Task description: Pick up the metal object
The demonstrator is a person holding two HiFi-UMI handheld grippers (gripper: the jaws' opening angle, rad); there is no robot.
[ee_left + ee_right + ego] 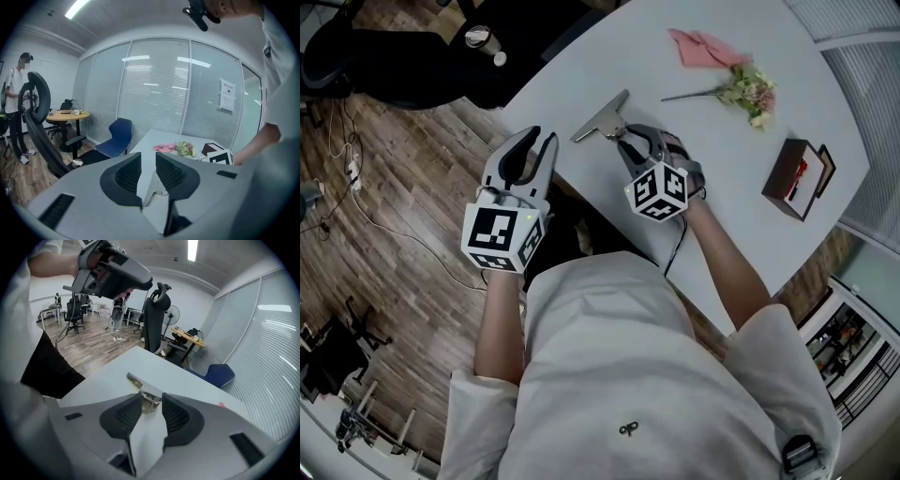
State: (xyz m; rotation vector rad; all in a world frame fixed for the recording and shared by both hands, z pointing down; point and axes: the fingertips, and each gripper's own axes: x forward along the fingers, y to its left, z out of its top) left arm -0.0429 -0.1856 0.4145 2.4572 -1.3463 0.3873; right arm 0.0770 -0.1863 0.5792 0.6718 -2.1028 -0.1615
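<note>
The metal object (600,119), a flat shiny blade with a short handle, lies on the white table (722,159) near its left edge. My right gripper (628,140) is open right at the handle end. In the right gripper view the handle (149,400) lies at the tips of the right gripper (151,397), with a gap on each side. My left gripper (542,142) hovers by the table's edge, left of the object, open and empty. Through the gap of the left gripper (148,157) the metal object (157,190) shows on the table.
A pink cloth (701,47) and a small flower bunch (748,90) lie at the table's far side. A brown box (797,176) stands at the right. A black chair with a cup (480,37) is beyond the left edge; a blue chair (117,136) stands further off.
</note>
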